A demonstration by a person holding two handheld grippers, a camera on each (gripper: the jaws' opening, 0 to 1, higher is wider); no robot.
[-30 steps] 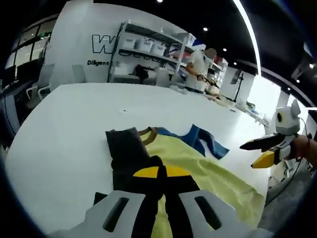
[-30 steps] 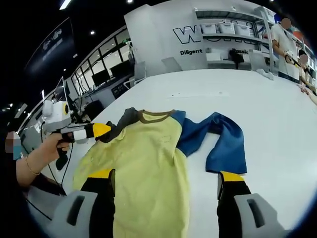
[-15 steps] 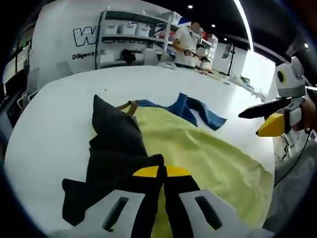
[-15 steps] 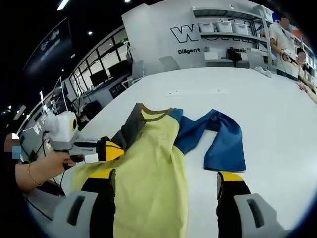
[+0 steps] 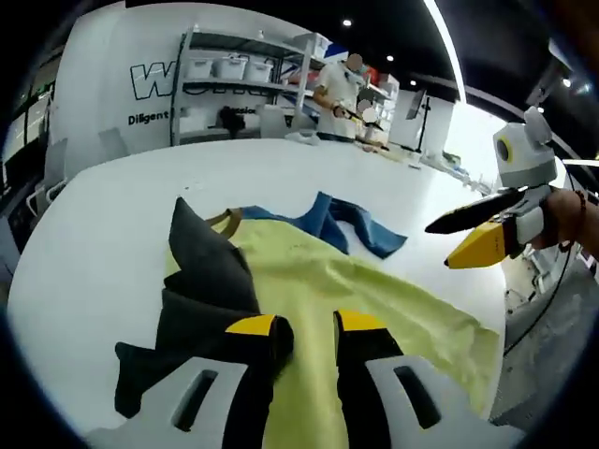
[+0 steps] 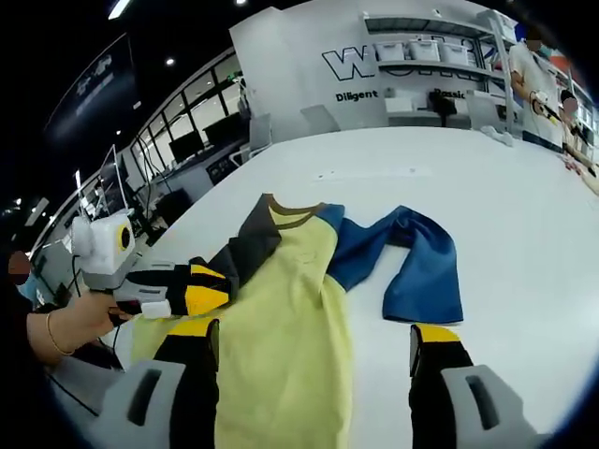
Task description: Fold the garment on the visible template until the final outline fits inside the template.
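Observation:
A long-sleeved shirt lies on the white table (image 6: 524, 206). Its body (image 6: 281, 327) is yellow, one sleeve (image 6: 426, 267) is blue and the other sleeve (image 6: 245, 248) is dark grey. In the left gripper view the dark sleeve (image 5: 201, 276) lies bunched and folded along the yellow body (image 5: 384, 299), just left of my left gripper (image 5: 307, 325), whose jaws stand apart over yellow cloth. The blue sleeve (image 5: 346, 220) lies crumpled farther off. My right gripper (image 6: 314, 335) hovers wide open over the shirt's lower part and holds nothing. The left gripper (image 6: 192, 285) enters its view from the left, at the dark sleeve's end.
Shelves with white bins (image 5: 229, 70) and a lettered white wall (image 6: 374, 61) stand beyond the table. People (image 5: 342, 94) work at the back. A hand holds the right gripper (image 5: 477, 234) near the table's right edge. Bare white tabletop (image 5: 103, 206) surrounds the shirt.
My left gripper was shut on the dark sleeve and has opened, leaving the sleeve lying on the shirt's left side. The right gripper has stayed open and almost still.

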